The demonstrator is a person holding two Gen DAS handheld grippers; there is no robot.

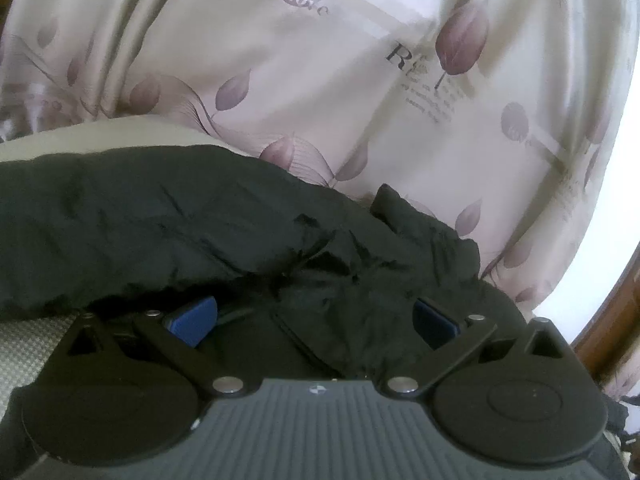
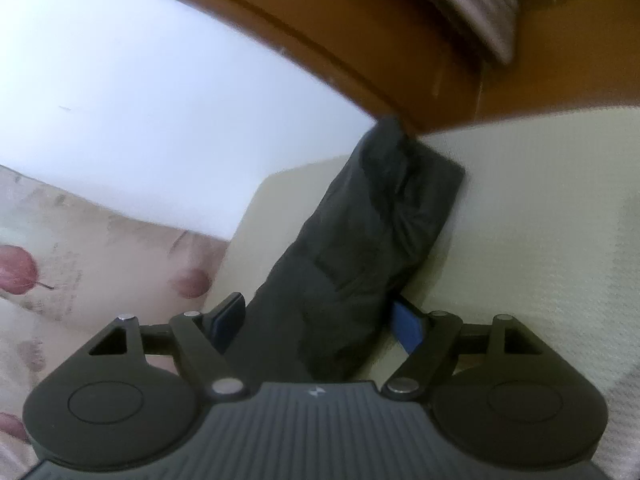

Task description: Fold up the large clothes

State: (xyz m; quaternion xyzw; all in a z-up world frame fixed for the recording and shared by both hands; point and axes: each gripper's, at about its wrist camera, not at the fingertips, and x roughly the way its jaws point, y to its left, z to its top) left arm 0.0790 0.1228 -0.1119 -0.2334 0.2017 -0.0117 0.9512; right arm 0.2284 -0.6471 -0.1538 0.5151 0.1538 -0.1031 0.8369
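Black garment [image 1: 168, 220], dark and puffy-looking, lies on a pale textured surface [image 2: 540, 220], most likely a bed or mattress; from the right wrist view it runs away as a long narrow strip [image 2: 360, 240] toward a brown wooden frame [image 2: 360, 52]. Left gripper [image 1: 312, 320] sits low over a rumpled part of the cloth, blue pads spread wide, fabric bunched between them but not pinched so far as the view shows. Right gripper [image 2: 316, 324] straddles the near end of the strip, jaws apart, one pad either side, not visibly pressing. Neither holds anything yet, by my reading. Step in hand looks like taking hold at two points for a fold. To do it well: each pair of pads should bite a full edge, all layers together, not a loose wrinkle; both ends should lift evenly so the strip doesn't twist or slump. Around: a cream curtain with mauve leaf print [image 1: 360, 80] hangs just behind the garment on the left view, a white wall [image 2: 140, 100] beyond. Curtain hem lies close to the cloth and could get snagged or dragged in. Slippery-looking shell fabric may slide from the pads.
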